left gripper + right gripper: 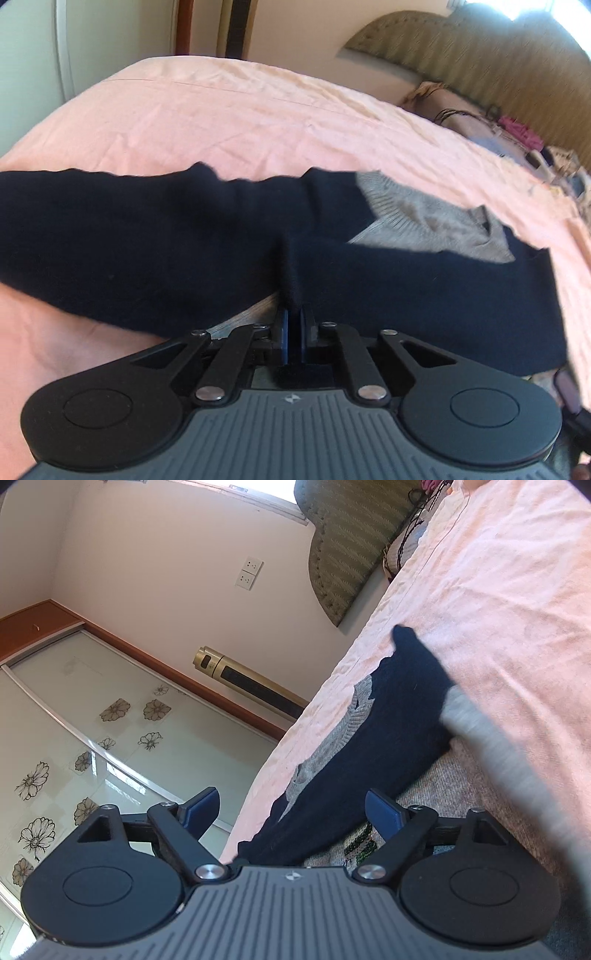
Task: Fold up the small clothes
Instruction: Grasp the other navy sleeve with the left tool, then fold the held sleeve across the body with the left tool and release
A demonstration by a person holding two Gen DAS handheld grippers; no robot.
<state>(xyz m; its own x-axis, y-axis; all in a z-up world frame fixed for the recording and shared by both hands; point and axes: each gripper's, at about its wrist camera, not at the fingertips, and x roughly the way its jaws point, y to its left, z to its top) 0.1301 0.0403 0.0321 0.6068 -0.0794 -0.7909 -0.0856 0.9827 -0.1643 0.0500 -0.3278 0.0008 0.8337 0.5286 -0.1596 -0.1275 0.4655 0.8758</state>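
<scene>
A small dark navy garment (155,236) with grey knit parts (424,218) lies across a pink bed sheet (229,118). My left gripper (294,314) is shut on a pinched fold of the navy cloth at its near edge. In the right wrist view the same navy garment (391,716) stretches away along the bed, with its grey knit edge (332,742) on the left. My right gripper (291,812) is open and empty, tilted, just above the garment's near end.
The bed's green padded headboard (491,62) stands at the far right, with patterned pillows and small items (480,125) below it. A wardrobe with flowered glass doors (74,720), a gold tower fan (243,683) and wall sockets (248,573) are beyond the bed's edge.
</scene>
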